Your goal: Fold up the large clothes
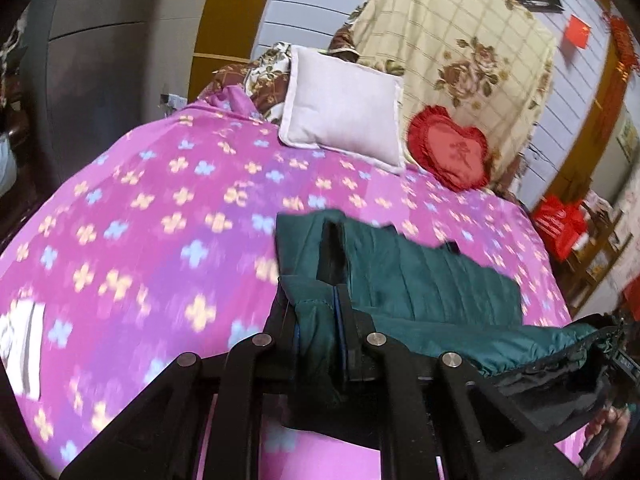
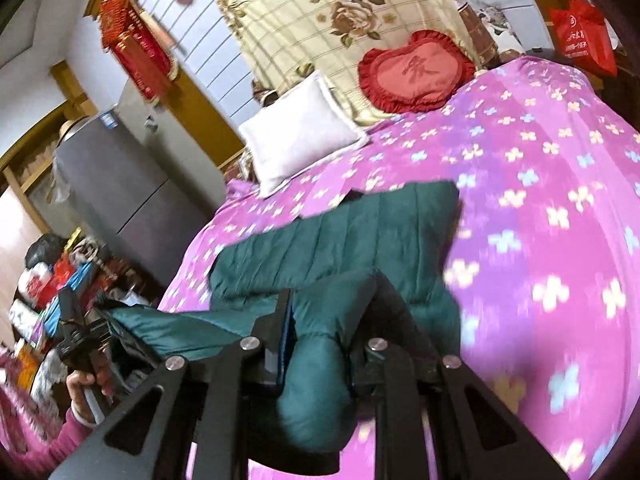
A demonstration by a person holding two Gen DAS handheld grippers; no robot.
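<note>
A dark green quilted jacket (image 1: 420, 280) (image 2: 340, 224) hangs partly lifted over a bed with a purple flowered sheet (image 1: 160, 208) (image 2: 540, 200). My left gripper (image 1: 316, 288) is shut on a bunched near edge of the jacket, with green fabric pinched between its black fingers. My right gripper (image 2: 332, 292) is shut on another thick fold of the same edge. Each view catches the other gripper at its side, the right gripper (image 1: 616, 344) and the left gripper (image 2: 80, 336), with the hem stretched between them. The jacket's far part still rests on the sheet.
A white pillow (image 1: 344, 108) (image 2: 296, 140), a red heart cushion (image 1: 448, 152) (image 2: 416, 72) and a folded rose-print quilt (image 1: 460, 40) lie at the bed's head. A grey fridge (image 2: 120, 184) and cluttered shelves (image 2: 48, 280) stand beside the bed. A red bag (image 1: 560, 224) sits off the far side.
</note>
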